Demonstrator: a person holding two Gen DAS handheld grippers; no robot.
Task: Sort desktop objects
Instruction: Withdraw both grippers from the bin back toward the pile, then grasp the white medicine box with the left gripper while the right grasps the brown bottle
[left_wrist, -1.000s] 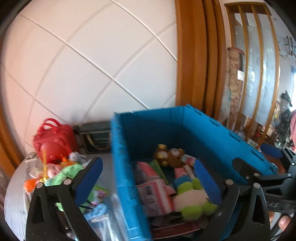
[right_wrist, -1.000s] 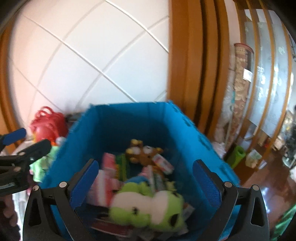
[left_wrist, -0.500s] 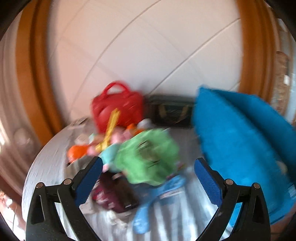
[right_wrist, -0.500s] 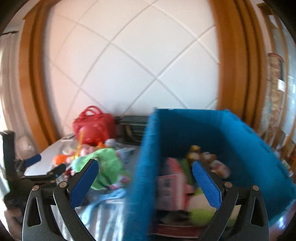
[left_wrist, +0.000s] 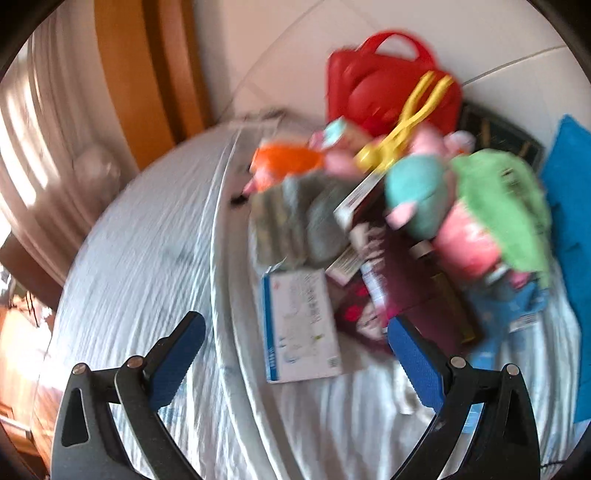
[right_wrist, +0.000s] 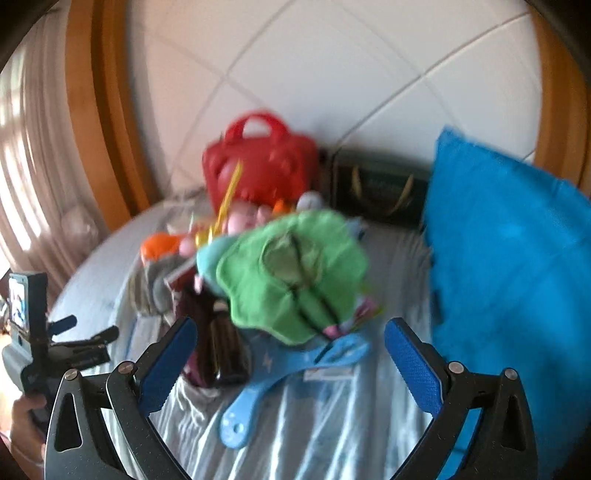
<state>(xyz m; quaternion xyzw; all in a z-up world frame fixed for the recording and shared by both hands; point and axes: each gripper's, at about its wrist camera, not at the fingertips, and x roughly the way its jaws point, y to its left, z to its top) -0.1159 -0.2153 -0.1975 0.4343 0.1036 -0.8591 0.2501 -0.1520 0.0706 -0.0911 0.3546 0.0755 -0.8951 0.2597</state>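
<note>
A heap of toys and boxes lies on the white-covered round table (left_wrist: 140, 266). In it are a white and blue box (left_wrist: 299, 325), grey striped cloth (left_wrist: 291, 221), a dark red pack (left_wrist: 388, 280), a green plush (right_wrist: 291, 273), a yellow clamp toy (left_wrist: 406, 122) and a blue flat paddle (right_wrist: 291, 373). My left gripper (left_wrist: 295, 350) hovers open over the white and blue box, holding nothing. My right gripper (right_wrist: 288, 354) stands open above the blue paddle and green plush. The blue crate (right_wrist: 509, 280) is at the right. Both views are blurred.
A red handbag (right_wrist: 262, 166) and a dark bag (right_wrist: 376, 192) stand at the back against the white tiled wall. Wooden frames rise on both sides. In the right wrist view the other gripper (right_wrist: 74, 343) and a hand (right_wrist: 22, 417) show at far left.
Both grippers have swung left, away from the blue crate's inside and toward the heap on the table. Both stayed open and empty.
</note>
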